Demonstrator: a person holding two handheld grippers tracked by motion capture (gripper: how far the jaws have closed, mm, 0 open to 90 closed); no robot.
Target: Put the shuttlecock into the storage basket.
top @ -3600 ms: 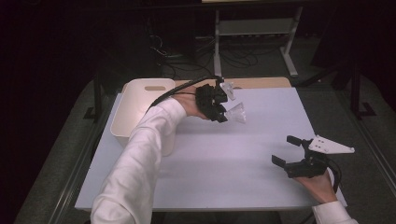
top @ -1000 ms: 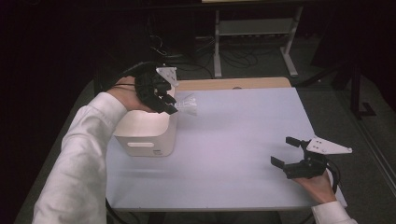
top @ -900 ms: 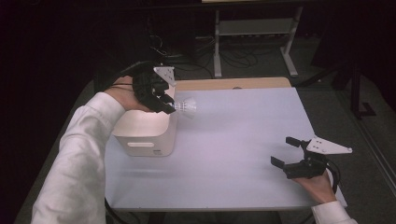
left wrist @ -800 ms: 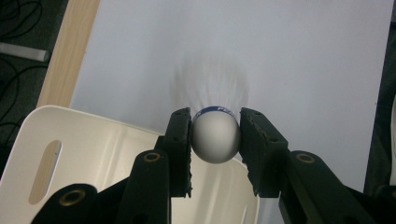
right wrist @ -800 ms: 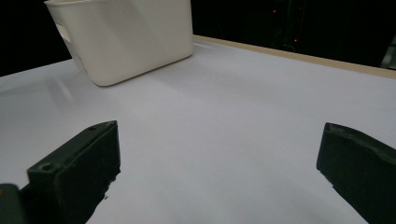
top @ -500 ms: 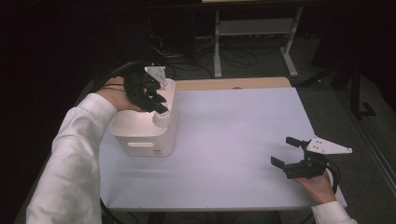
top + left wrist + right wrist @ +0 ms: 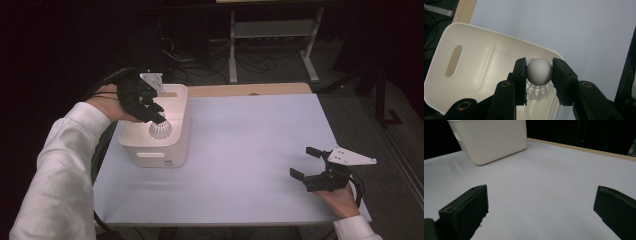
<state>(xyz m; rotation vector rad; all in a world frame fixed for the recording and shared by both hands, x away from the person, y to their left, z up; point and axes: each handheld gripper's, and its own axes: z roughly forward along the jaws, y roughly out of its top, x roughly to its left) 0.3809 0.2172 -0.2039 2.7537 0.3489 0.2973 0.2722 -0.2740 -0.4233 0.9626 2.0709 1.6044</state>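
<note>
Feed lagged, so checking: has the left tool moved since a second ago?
Yes. The left tool, holding the shuttlecock, moved from beside the bin to over its opening.

A bin stood on the table at its far left. Above the bin's open top, the left gripper held a shuttlecock between its jaws, the cork pinched and the skirt pointing down into the bin. The right gripper rested at the table's near right edge, well apart from the bin, jaws spread and pointing left.
</note>
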